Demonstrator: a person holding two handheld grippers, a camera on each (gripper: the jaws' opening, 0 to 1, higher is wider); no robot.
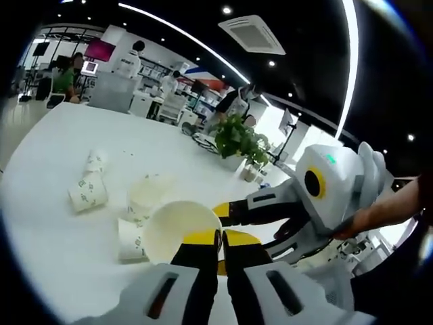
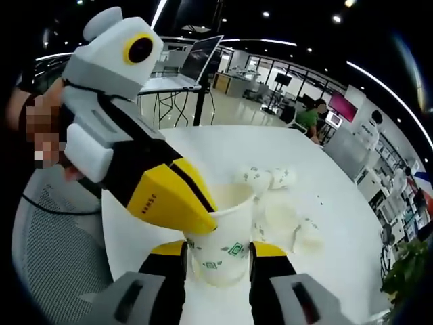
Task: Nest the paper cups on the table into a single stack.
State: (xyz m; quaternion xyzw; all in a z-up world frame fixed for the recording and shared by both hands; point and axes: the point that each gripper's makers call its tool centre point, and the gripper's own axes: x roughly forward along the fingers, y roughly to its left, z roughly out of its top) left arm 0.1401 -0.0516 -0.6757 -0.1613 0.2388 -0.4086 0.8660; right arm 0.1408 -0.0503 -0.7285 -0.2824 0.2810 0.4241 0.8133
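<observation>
**Thin white paper cup being held by both grippers over the table**

Paper, thin and white with green print: the held cup (image 2: 220, 237) is sitting upright between the right gripper (image 2: 218, 261)'s two jaws, which are closing on its lower wall from either side. In the left gripper view the same cup (image 1: 172, 230) is showing its open mouth, and the left gripper (image 1: 220, 245)'s yellow tips are pinching its rim, jaws nearly together with only the paper wall between them. The left gripper (image 2: 162, 193) is reaching in from the left of the right gripper view, its tip on the cup's lip.

I judge the cup to be very light and easily crushed: the wall will buckle under a hard squeeze and the rim will fold if pinched too firmly. The stiffest holds are likely the rolled lip and the band just above the base, so a gentle grip low on the wall, as the right gripper is making, looks the safer one.

Beyond it, more loose cups (image 1: 145, 203) are lying toppled near the middle of the white table (image 1: 61, 264), with another pair (image 1: 89, 183) farther toward its far edge. A potted plant (image 1: 240, 142) is standing at the far edge.
</observation>
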